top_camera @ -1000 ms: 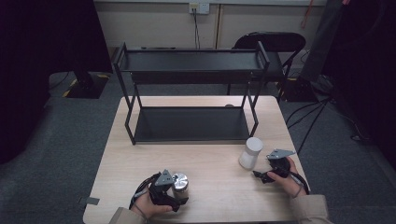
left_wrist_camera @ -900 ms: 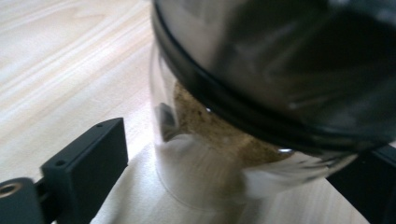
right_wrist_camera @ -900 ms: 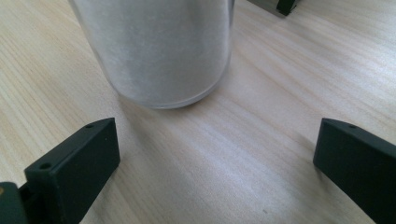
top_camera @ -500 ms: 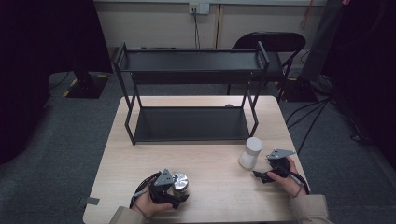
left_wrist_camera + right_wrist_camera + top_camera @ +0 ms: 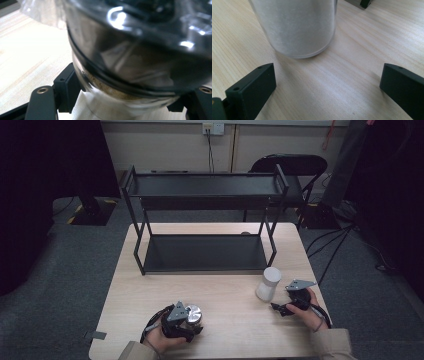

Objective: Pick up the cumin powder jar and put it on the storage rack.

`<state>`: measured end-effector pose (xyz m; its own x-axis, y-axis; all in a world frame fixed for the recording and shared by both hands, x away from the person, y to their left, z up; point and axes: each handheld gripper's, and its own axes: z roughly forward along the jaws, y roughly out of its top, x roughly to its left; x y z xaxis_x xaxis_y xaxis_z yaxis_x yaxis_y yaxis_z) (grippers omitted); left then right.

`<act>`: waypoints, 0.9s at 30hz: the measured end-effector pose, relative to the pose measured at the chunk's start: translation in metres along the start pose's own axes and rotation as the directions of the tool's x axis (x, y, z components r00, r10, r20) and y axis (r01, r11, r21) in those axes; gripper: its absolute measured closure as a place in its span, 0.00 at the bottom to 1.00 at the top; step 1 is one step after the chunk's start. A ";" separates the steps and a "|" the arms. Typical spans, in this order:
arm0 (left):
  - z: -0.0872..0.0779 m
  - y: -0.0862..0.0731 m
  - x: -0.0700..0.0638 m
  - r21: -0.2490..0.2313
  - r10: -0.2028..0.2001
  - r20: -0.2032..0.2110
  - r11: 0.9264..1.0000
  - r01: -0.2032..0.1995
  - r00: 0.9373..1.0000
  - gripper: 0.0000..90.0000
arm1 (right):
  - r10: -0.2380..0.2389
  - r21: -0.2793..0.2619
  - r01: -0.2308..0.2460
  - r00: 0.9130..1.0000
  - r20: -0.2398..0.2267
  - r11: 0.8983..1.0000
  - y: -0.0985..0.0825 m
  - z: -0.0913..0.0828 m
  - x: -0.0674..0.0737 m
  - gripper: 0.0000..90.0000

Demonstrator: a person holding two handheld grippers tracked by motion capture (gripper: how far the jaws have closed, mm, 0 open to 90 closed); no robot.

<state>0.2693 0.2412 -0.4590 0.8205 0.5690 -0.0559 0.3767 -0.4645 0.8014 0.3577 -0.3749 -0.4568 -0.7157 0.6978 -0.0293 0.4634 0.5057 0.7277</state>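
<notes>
Left gripper [image 5: 192, 322]: jaws have just been closing and now clamp the jar [image 5: 192, 313], a shiny-lidded container at the near left of the tabletop [image 5: 225, 285]. Right gripper [image 5: 280, 307]: jaws spread wide, holding nothing; the white bottle [image 5: 268, 283] stands upright just beyond them, near right, before the rack [image 5: 205, 251].

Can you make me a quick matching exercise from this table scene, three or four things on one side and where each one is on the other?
Things:
1. shiny jar
2. white jar
3. black shelf
4. chair

Places:
A. behind the table
B. far half of the table
C. clamped in the left tongs
D. just ahead of the open right tongs

Pairs: 1-C, 2-D, 3-B, 4-A
</notes>
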 end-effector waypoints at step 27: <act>-0.018 0.006 0.002 -0.025 0.004 -0.030 1.000 -0.005 1.000 0.34 | 0.000 0.000 0.000 1.000 0.000 1.000 0.000 0.000 0.000 0.00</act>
<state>0.2657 0.2516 -0.4439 0.8086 0.5874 -0.0343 0.3618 -0.4503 0.8163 0.3577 -0.3750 -0.4569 -0.7156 0.6978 -0.0292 0.4632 0.5055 0.7280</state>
